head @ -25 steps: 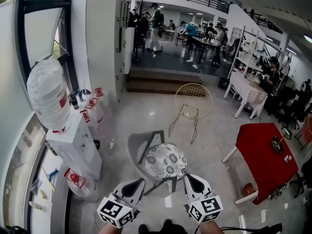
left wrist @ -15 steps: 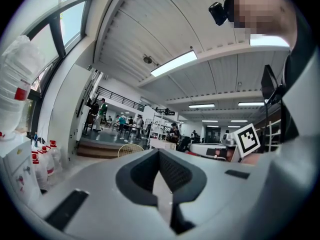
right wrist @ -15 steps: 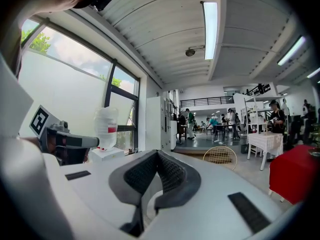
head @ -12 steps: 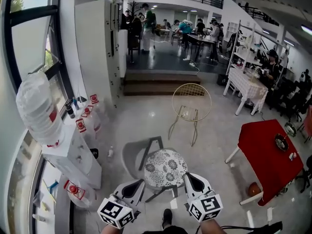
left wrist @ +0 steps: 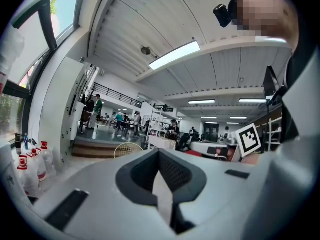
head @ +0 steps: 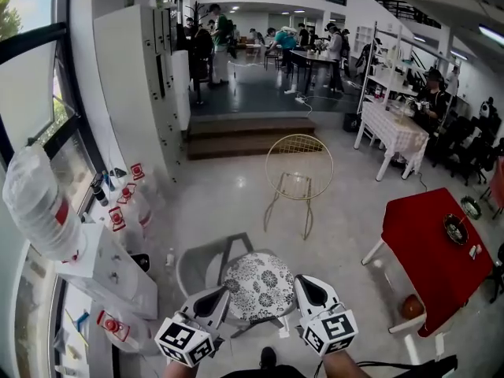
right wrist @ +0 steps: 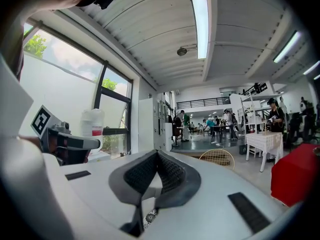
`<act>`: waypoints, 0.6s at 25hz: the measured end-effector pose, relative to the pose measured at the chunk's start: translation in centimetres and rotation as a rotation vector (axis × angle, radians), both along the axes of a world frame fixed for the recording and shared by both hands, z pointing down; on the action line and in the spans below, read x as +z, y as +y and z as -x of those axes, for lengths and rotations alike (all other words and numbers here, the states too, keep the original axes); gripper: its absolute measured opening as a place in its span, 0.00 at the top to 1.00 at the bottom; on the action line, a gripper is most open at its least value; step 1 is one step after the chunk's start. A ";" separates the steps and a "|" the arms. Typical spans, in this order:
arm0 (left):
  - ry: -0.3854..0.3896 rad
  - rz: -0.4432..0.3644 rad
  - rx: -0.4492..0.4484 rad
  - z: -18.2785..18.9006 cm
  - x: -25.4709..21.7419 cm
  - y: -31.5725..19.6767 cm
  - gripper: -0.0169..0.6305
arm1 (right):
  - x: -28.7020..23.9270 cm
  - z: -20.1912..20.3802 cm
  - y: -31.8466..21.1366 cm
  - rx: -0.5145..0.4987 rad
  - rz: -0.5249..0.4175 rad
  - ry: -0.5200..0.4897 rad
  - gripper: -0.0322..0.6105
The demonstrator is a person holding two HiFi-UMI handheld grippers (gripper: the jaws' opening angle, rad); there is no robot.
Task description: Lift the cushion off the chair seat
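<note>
- A round, padded cushion in white fabric with a dense black floral print lies flat on the seat of a grey chair, which has a smooth curved shell and thin dark legs.
- The left tool, a pale grey moulded plastic body with dark ribbed pads, sits at the cushion's left edge. Its own view shows the pads pressed together into a pointed V with nothing between them.
- The right tool, of the same make, sits at the cushion's right edge. Its pads also meet tip to tip and pinch nothing; a sliver of the floral fabric shows through the slit below them.
- The head view does not tell whether either tip touches the cushion.
- Each tool carries a white cube with black square markers at its rear, the left cube and the right cube.
- Beyond the cushion, well apart, stands a round-backed chair of thin gold wire mesh on a glossy pale floor.
- To the right is a table under a plain red cloth on white legs.
- To the left, by the window, a white boxy water dispenser holds a clear ribbed plastic bottle.
</note>
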State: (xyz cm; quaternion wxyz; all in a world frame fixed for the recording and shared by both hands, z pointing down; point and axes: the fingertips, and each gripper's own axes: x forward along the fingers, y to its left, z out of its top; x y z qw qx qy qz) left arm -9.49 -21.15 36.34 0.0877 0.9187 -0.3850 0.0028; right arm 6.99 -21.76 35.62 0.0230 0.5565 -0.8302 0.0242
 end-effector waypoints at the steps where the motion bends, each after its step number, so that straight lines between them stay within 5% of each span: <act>1: -0.004 0.003 -0.001 -0.4 0.0 -0.7 0.97 | 0.0 -0.4 -0.5 -0.001 0.000 -0.001 0.94; 15: -0.052 0.017 0.022 -7.3 1.0 -7.8 0.97 | 0.8 -7.3 -7.1 0.008 -0.015 -0.029 0.94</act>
